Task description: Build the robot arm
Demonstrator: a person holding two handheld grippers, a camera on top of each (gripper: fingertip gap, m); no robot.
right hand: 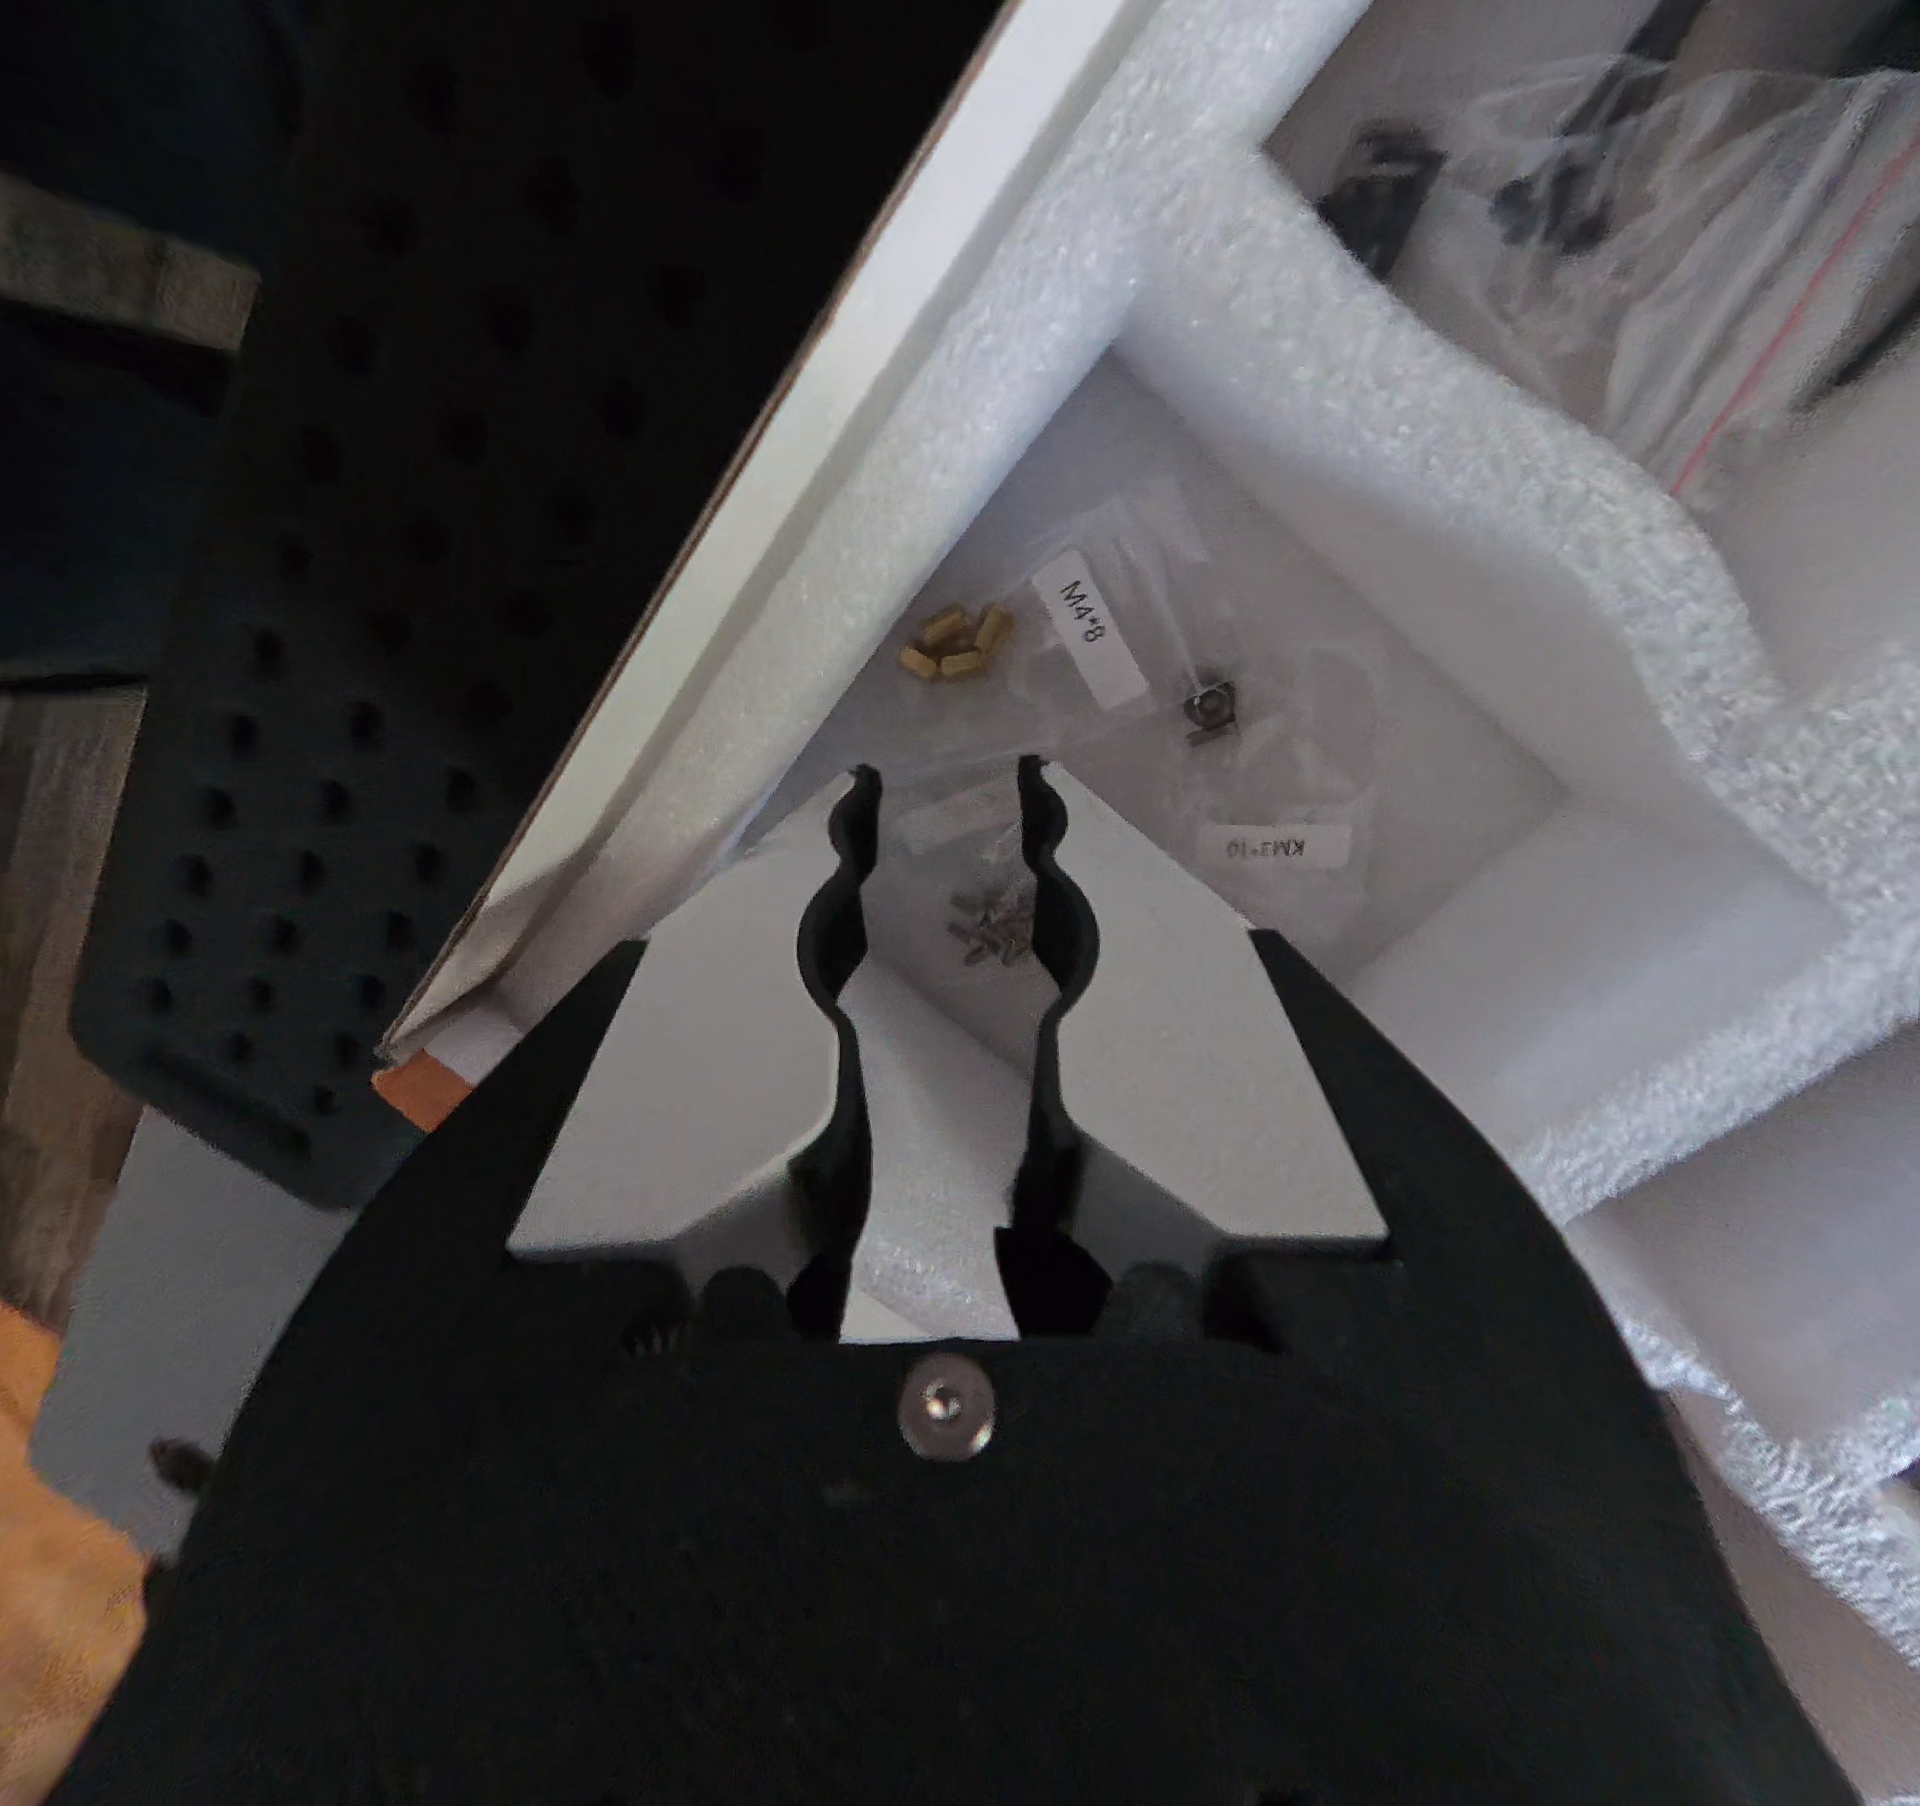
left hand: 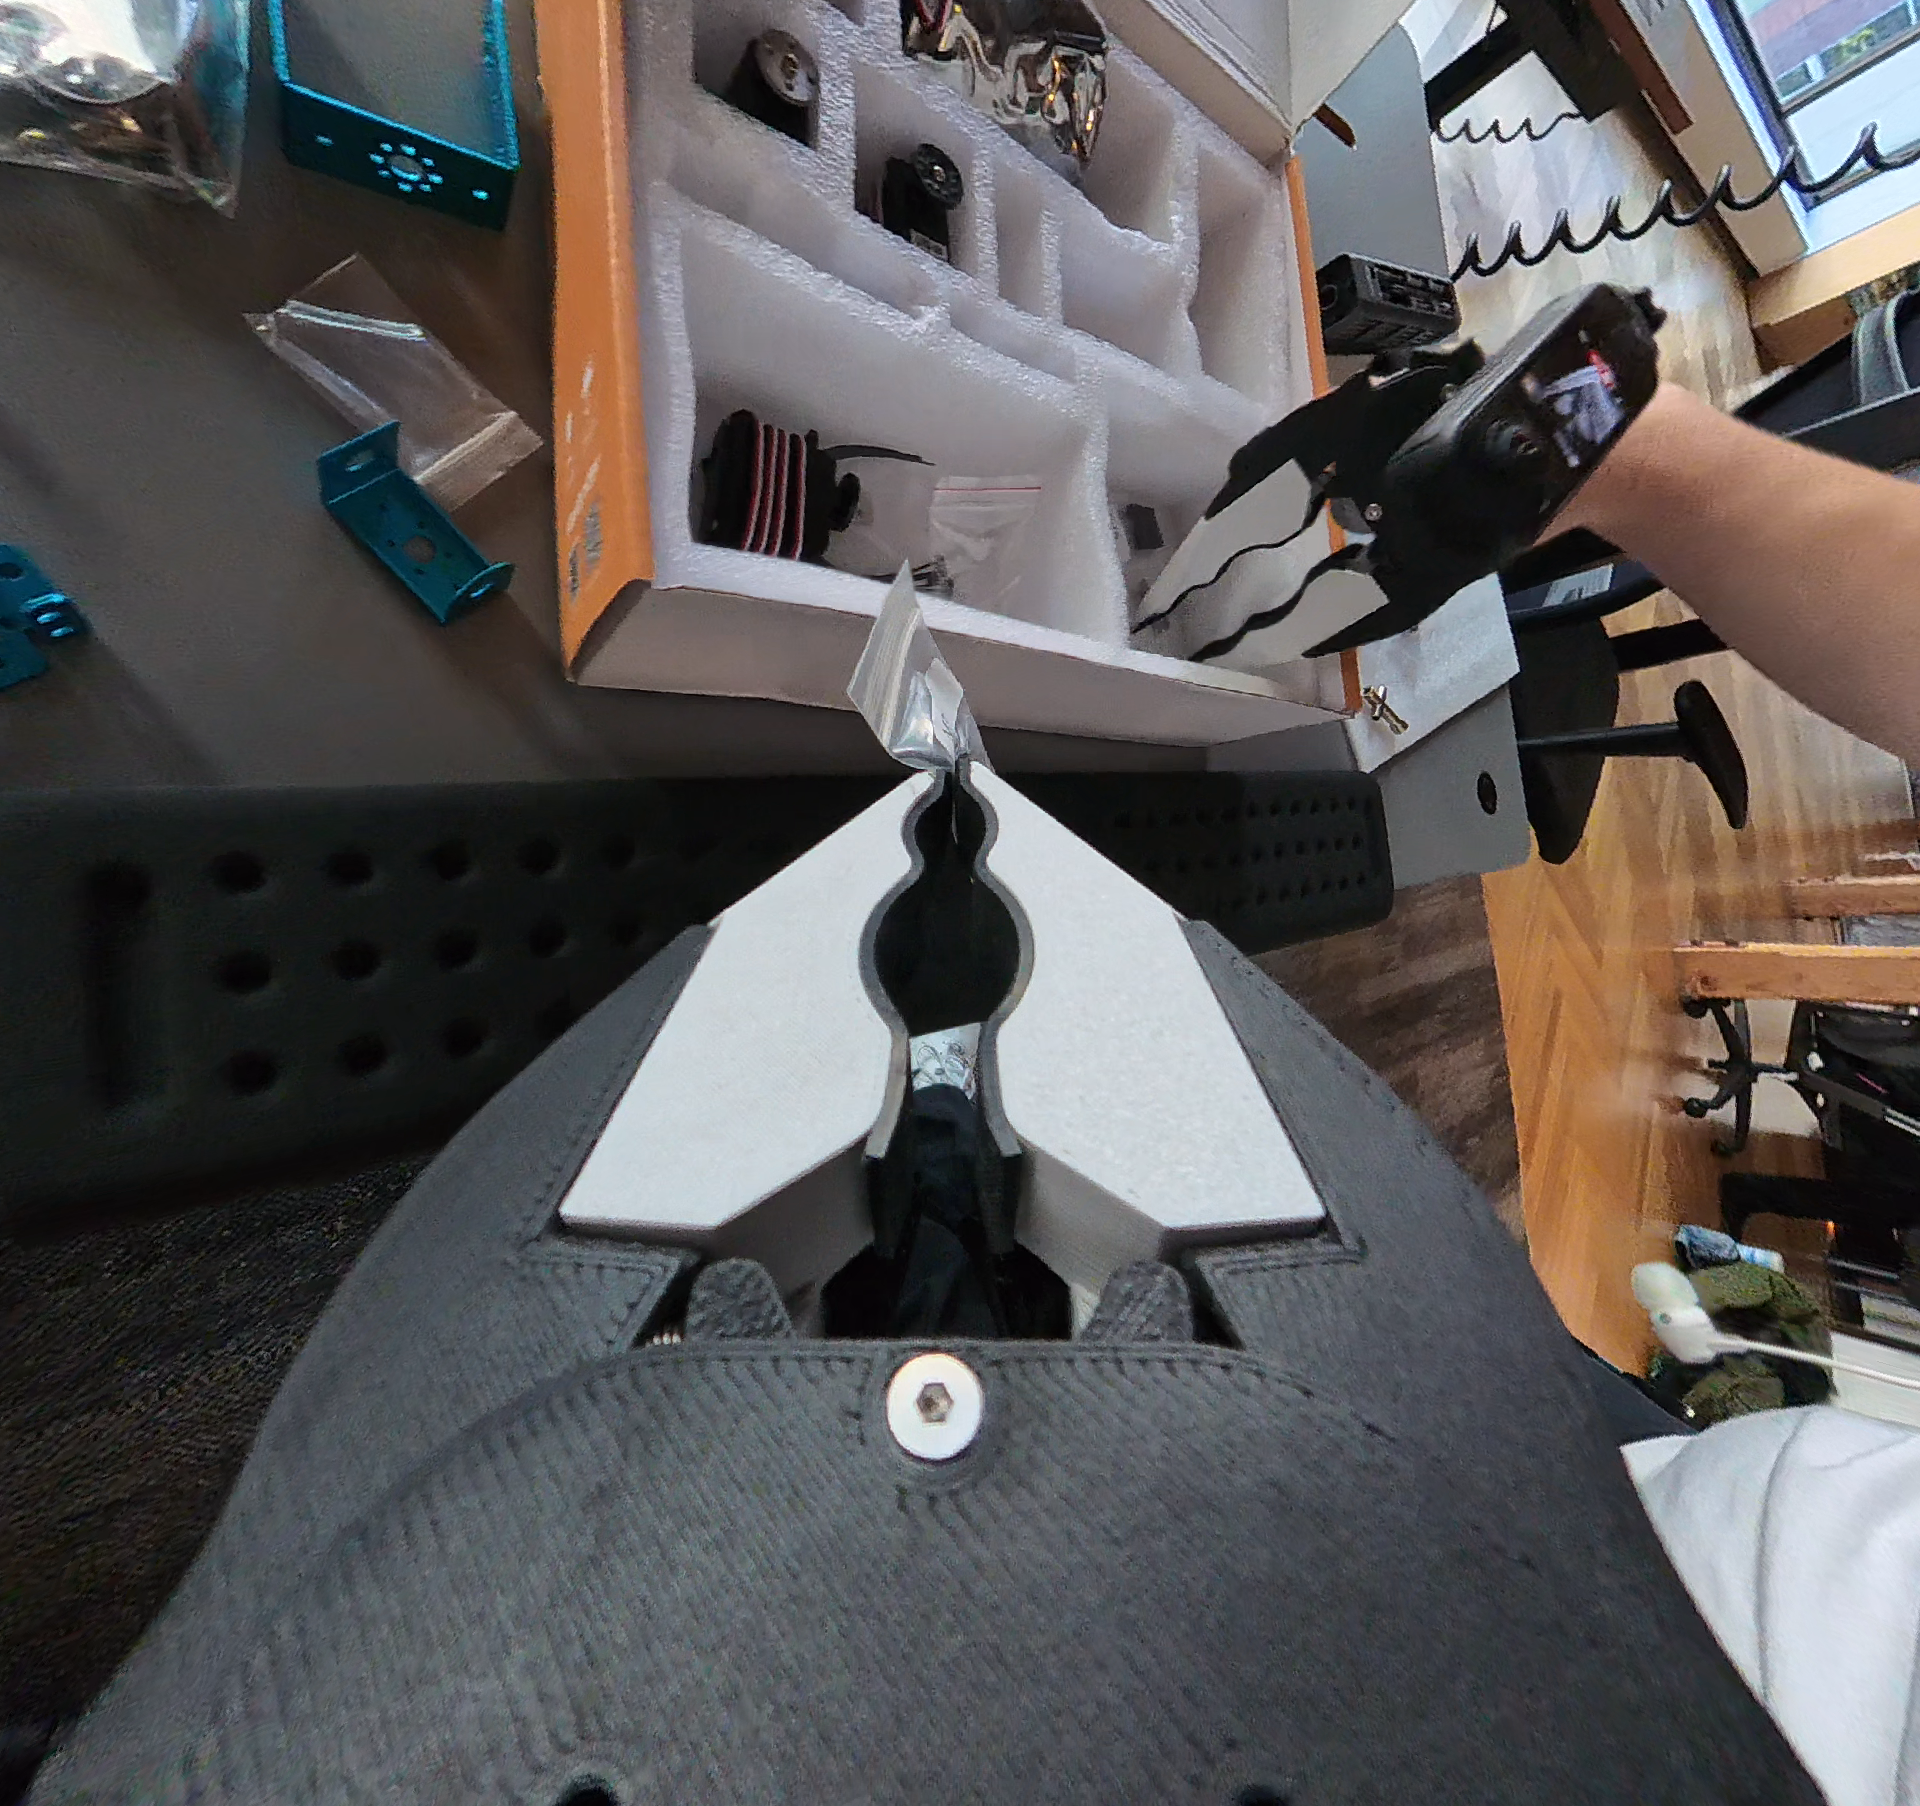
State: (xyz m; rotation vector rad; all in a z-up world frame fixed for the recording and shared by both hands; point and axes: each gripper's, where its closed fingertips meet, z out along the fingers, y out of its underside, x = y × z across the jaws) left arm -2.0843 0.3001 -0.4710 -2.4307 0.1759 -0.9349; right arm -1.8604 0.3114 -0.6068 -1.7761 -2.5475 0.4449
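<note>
My left gripper [left hand: 951, 771] is shut on the corner of a small clear plastic bag [left hand: 912, 681], held in the air in front of an orange-edged box [left hand: 594, 302] with a white foam insert. My right gripper [right hand: 945, 769] is open, its tips down in a corner compartment of the foam insert [right hand: 1039, 385]. A clear bag of small silver screws [right hand: 992, 920] lies between its fingers, and neither pad presses on it. A bag of brass pieces [right hand: 954, 647] and a labelled bag [right hand: 1101, 639] lie just beyond. The right gripper also shows in the left wrist view [left hand: 1174, 636], reaching into the box.
Teal metal brackets [left hand: 400, 151] [left hand: 410, 530] and clear bags [left hand: 114, 42] lie on the table left of the box. A black perforated mat [left hand: 312, 956] runs along the near edge. Black servo parts [left hand: 769, 499] fill other compartments. Chairs and wood floor [left hand: 1579, 1029] are at the right. The grippers' ends are close to 25 cm from one another.
</note>
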